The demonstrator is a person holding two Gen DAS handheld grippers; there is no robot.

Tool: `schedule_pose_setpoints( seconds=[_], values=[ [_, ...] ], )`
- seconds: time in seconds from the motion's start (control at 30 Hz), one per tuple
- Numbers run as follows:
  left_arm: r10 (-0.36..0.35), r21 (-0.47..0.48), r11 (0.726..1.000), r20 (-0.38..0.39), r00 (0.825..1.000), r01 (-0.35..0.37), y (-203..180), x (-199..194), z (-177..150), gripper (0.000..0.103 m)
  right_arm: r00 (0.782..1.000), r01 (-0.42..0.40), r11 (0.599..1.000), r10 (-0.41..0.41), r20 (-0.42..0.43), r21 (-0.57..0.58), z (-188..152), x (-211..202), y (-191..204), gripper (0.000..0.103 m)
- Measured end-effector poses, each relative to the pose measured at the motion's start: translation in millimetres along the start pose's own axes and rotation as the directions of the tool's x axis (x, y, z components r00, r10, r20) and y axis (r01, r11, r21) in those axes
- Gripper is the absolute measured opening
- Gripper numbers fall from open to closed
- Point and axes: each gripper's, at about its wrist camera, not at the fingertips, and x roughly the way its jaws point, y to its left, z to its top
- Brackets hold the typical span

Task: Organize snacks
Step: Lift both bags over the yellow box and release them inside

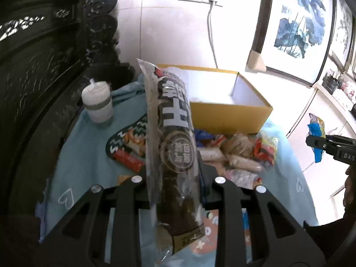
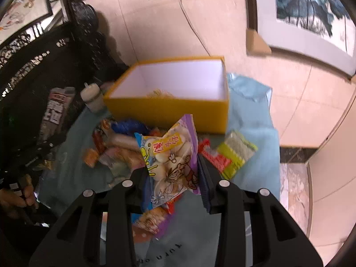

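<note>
Left gripper (image 1: 175, 178) clamps a long dark packet (image 1: 173, 138); right gripper (image 2: 172, 173) pinches a candy bag (image 2: 171, 155) before the yellow box (image 2: 169, 109).

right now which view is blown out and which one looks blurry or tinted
Left wrist view: the white wall and the inside of the open yellow cardboard box are washed out by glare, while the long dark snack packet stays sharp. Right wrist view: a warm pinkish cast, and motion blur smears the framed blue painting.

The left gripper (image 1: 175, 178) pointed steeply downward, its jaws clamped on a long dark packet (image 1: 172, 138). The right gripper (image 2: 172, 175) was angled down likewise, pinching a purple snack bag (image 2: 173, 155). A hand (image 2: 15, 198) gripped the left handle.
</note>
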Motion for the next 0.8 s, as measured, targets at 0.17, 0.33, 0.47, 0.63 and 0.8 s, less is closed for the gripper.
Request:
schedule_pose_setpoints(
  seconds=[0.17, 0.33, 0.47, 0.63, 0.8],
  values=[
    [-0.02, 0.02, 1.0, 0.025, 0.999, 0.02, -10, -3, 23, 0.027, 0.999, -0.014, 1.0, 0.015, 0.05, -0.021, 23, -13, 9, 0.037],
    [-0.034, 0.037, 0.999, 0.053, 0.998, 0.032, -21, -1, 48, 0.027, 0.996, -0.025, 0.999, 0.027, 0.09, -0.025, 49, -21, 10, 0.037],
    [-0.043, 0.056, 0.998, 0.08, 0.996, 0.038, -31, 4, 70, 0.027, 0.992, -0.021, 0.999, 0.024, 0.127, -0.025, 76, -25, 6, 0.037],
    [-0.051, 0.058, 0.997, 0.108, 0.993, 0.045, -38, 14, 109, 0.027, 0.989, -0.013, 1.0, 0.016, 0.149, -0.017, 110, -24, -3, 0.037],
    [-0.055, 0.076, 0.996, 0.119, 0.991, 0.046, -45, 29, 147, 0.028, 0.986, -0.006, 1.0, 0.009, 0.165, -0.024, 150, -14, -7, 0.037]
  ],
)
